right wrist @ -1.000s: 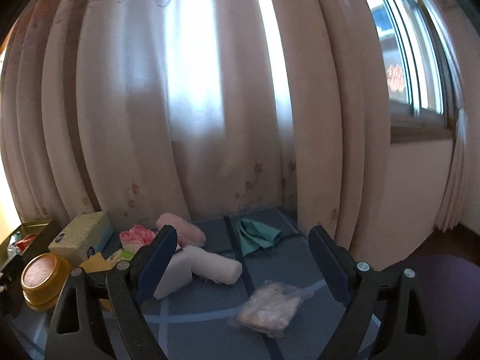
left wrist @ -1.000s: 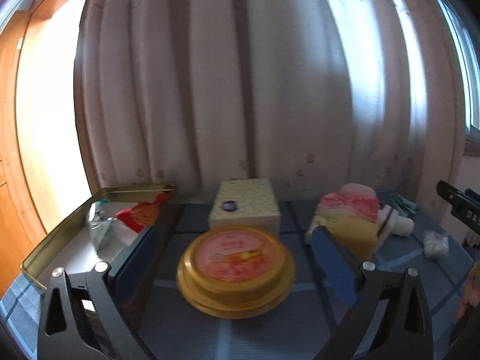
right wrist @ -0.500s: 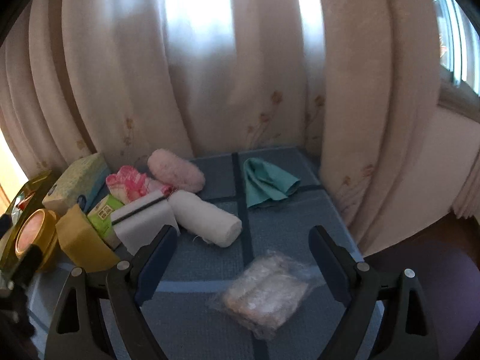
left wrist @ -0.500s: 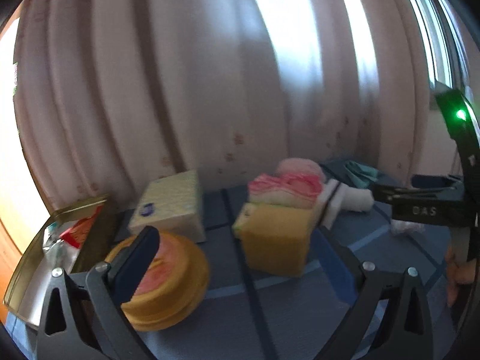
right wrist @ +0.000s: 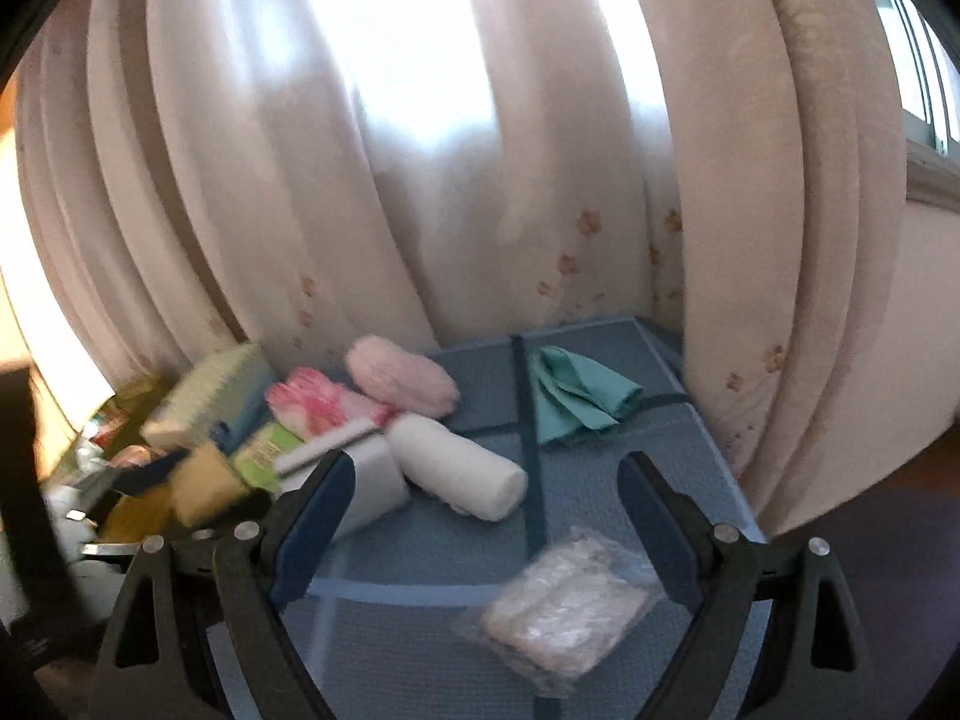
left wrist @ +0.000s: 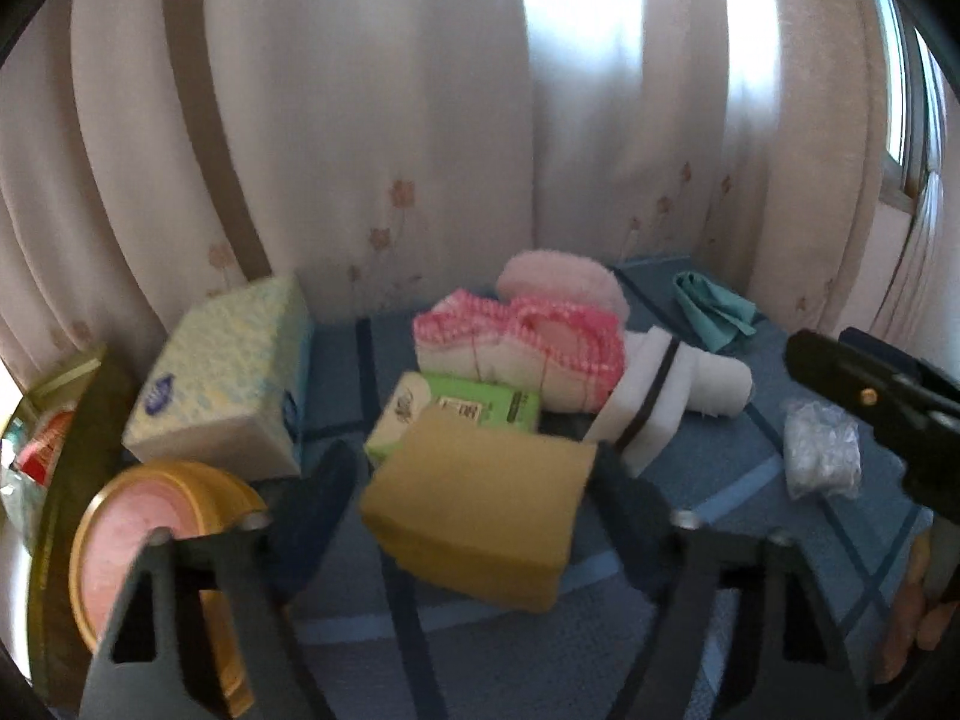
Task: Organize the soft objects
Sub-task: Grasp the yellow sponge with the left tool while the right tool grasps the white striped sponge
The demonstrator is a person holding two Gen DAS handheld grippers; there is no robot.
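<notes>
My left gripper [left wrist: 474, 504] is open, its jaws on either side of a yellow sponge [left wrist: 480, 498] on the blue table. Behind it lie a green wipes pack [left wrist: 474, 405], a pink-and-white cloth [left wrist: 522, 348], a pink fluffy pad [left wrist: 558, 276], a white sponge [left wrist: 651, 396], a white roll [left wrist: 720, 387] and a teal cloth [left wrist: 714, 312]. My right gripper [right wrist: 486, 516] is open and empty above a clear plastic bag [right wrist: 564, 612]. The white roll [right wrist: 456, 468], the teal cloth [right wrist: 576, 396] and the pink pad [right wrist: 402, 375] lie ahead of it.
A tissue box [left wrist: 228, 372] stands at the left, with a round gold tin [left wrist: 156, 546] in front and a gold tray [left wrist: 60, 396] of packets beside it. Curtains [right wrist: 480, 150] close the back and right. The table edge [right wrist: 738, 480] runs along the right.
My left gripper has swung right from the gold tin to the yellow sponge. My right gripper has tilted down and moved closer to the plastic bag.
</notes>
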